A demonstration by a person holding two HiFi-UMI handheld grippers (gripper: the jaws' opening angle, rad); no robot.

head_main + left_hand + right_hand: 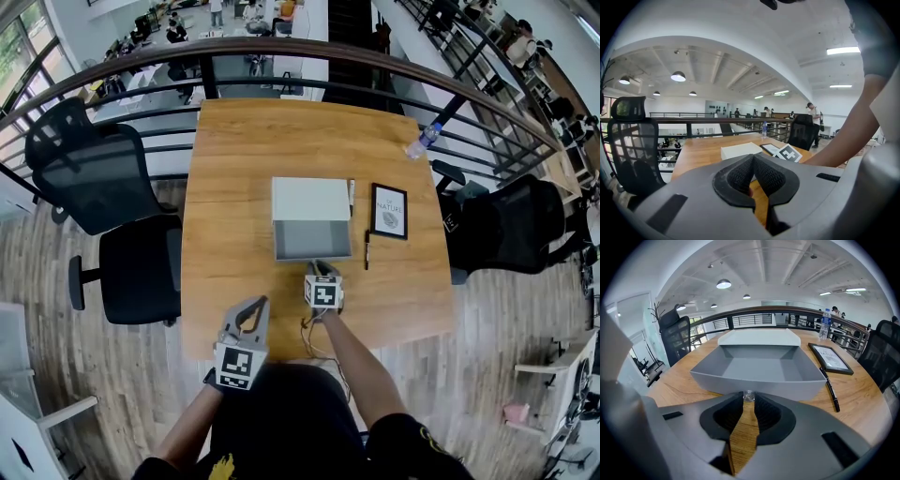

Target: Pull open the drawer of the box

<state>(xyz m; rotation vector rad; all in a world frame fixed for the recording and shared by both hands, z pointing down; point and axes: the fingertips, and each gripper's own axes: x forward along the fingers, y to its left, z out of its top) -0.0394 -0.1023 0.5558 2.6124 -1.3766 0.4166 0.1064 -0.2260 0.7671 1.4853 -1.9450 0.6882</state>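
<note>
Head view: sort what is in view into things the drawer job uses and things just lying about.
Job: box; its drawer, pulled out; knob on the drawer front; right gripper, closed on that knob.

Lying about: framed picture; pen; water bottle; left gripper, shut and empty.

Framed picture (389, 210) beside pen (367, 249); water bottle (423, 141) near table (234, 169) edge; black chair (103, 206) left.
</note>
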